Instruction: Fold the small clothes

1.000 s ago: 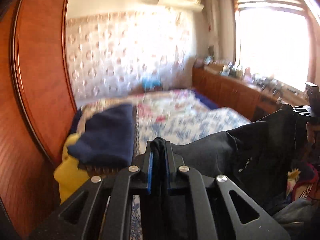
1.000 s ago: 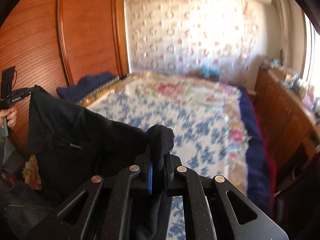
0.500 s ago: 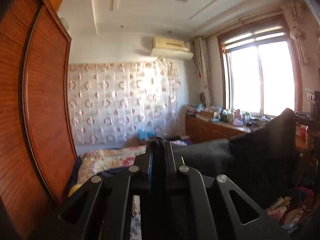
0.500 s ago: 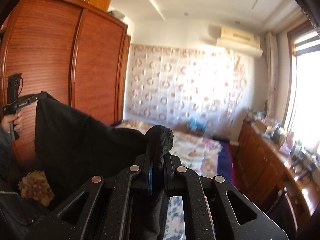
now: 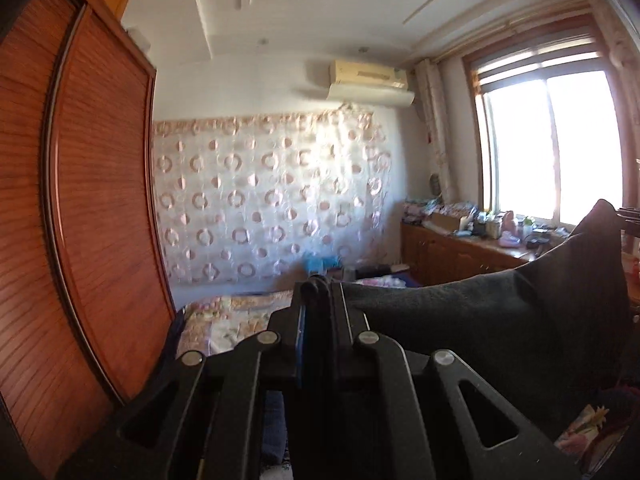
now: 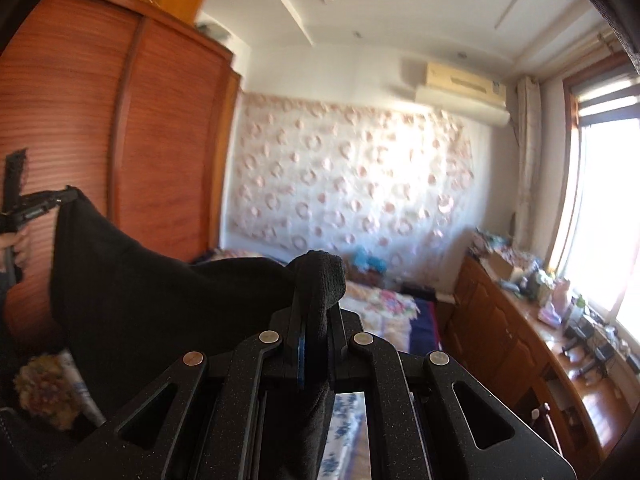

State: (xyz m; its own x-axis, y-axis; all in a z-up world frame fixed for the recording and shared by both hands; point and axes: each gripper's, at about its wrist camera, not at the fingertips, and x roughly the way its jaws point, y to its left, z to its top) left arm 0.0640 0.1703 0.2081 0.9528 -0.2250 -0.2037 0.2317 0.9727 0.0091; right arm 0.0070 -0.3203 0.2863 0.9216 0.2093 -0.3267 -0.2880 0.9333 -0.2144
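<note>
Left gripper (image 5: 320, 312) and right gripper (image 6: 316, 320) each clamped on a corner of the black garment (image 6: 160, 300), apparently stretched between them above the bed (image 6: 384, 312).

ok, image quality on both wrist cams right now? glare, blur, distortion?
Left wrist: window blown out, wardrobe bowed by fisheye, tongs and black garment dark against it. Right wrist: window glare, wall hanging blurred, tongs sharp.

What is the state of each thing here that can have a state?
Left gripper: shut on the black garment.
Right gripper: shut on the black garment.
Black garment: held up in the air, stretched between both grippers, sagging in the middle.
Wardrobe doors: closed.
</note>
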